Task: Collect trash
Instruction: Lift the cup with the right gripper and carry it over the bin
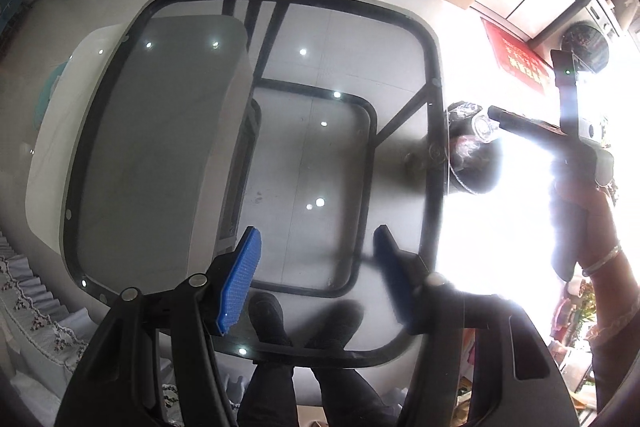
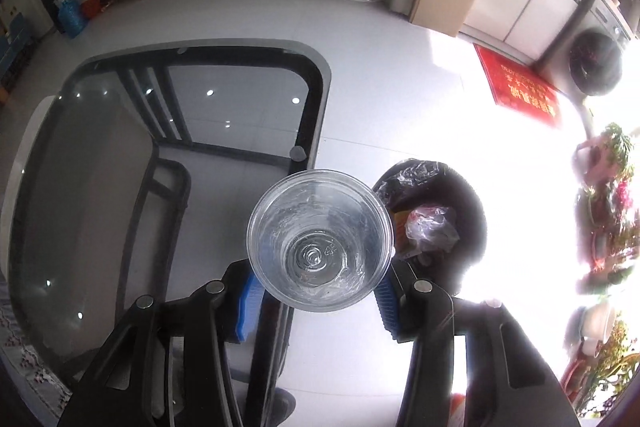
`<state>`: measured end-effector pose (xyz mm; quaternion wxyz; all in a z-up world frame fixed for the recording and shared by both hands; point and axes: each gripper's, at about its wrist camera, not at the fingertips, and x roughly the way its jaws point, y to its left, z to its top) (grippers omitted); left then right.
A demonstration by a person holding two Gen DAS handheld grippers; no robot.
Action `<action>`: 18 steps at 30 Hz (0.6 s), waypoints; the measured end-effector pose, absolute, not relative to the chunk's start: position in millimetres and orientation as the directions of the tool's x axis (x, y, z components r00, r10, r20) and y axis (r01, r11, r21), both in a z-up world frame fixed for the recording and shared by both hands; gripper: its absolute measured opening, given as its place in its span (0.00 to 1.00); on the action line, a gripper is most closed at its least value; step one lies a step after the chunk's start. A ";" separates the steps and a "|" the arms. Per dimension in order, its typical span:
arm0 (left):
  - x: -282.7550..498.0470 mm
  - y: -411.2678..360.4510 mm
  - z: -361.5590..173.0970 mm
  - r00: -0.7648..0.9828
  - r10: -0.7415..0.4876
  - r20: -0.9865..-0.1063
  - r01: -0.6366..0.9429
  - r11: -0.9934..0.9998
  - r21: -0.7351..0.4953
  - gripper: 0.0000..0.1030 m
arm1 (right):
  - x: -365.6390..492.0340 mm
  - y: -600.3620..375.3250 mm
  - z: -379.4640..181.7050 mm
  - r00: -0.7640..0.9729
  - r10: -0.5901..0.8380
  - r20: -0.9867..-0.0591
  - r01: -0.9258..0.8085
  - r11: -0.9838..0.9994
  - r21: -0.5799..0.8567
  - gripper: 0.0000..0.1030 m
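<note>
Clear plastic cup [image 2: 319,241], empty and seen mouth-first, sits clamped between the blue pads [image 2: 247,307] of the right gripper [image 2: 318,301], whose jaws stand partway closed against its sides. It hangs in the air past the corner of the glass table [image 2: 316,95], over the pale tiled floor [image 2: 380,115] and just beside the bin [image 2: 472,211], a dark one lined with a black bag [image 2: 416,171] that already holds a crumpled wrapper [image 2: 430,227] (something orange shows beside it, too small to name).

In the left wrist view the same cup [image 1: 486,127] appears small against the glare, at the end of the right gripper [image 1: 516,125], above the bin [image 1: 476,171]. The left gripper [image 1: 316,281] hovers over the near part of the glass table [image 1: 434,131], jaws about half apart with nothing between its blue pads [image 1: 240,279]; through the glass the person's dark shoes [image 1: 268,315] show on the floor. A red mat [image 2: 516,91] lies farther off, near a washing machine [image 2: 596,63].
</note>
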<state>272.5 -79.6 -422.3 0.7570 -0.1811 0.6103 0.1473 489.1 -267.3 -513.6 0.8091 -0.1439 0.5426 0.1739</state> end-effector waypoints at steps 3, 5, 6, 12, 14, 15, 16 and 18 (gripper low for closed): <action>280.9 -91.8 -422.6 0.209 0.000 -0.978 -0.423 0.902 -0.091 0.57 | 495.3 -288.9 -514.3 0.356 0.116 -0.927 -0.409 0.911 -0.043 0.45; 287.8 -101.2 -423.2 0.206 -0.003 -0.978 -0.408 0.909 -0.089 0.57 | 499.0 -304.5 -515.3 0.360 0.106 -0.927 -0.388 0.920 -0.045 0.45; 291.4 -105.4 -423.4 0.206 -0.004 -0.979 -0.400 0.912 -0.088 0.57 | 500.5 -310.9 -516.5 0.360 0.104 -0.927 -0.380 0.924 -0.044 0.45; 309.1 -130.9 -425.1 0.203 -0.013 -0.979 -0.355 0.931 -0.086 0.57 | 511.4 -352.9 -524.9 0.362 0.071 -0.930 -0.330 0.942 -0.057 0.45; 315.3 -138.8 -425.8 0.202 -0.016 -0.979 -0.341 0.936 -0.086 0.57 | 515.0 -366.1 -528.1 0.361 0.061 -0.931 -0.314 0.947 -0.060 0.45; 318.0 -142.4 -426.0 0.201 -0.018 -0.979 -0.335 0.938 -0.086 0.57 | 515.6 -372.7 -529.5 0.361 0.056 -0.931 -0.308 0.949 -0.063 0.45; 320.6 -145.2 -426.7 0.200 -0.020 -0.980 -0.329 0.940 -0.086 0.57 | 516.2 -378.1 -531.2 0.362 0.051 -0.931 -0.303 0.951 -0.065 0.45; 324.7 -149.9 -428.4 0.197 -0.022 -0.980 -0.319 0.944 -0.086 0.57 | 519.0 -386.9 -534.4 0.363 0.040 -0.931 -0.293 0.953 -0.073 0.45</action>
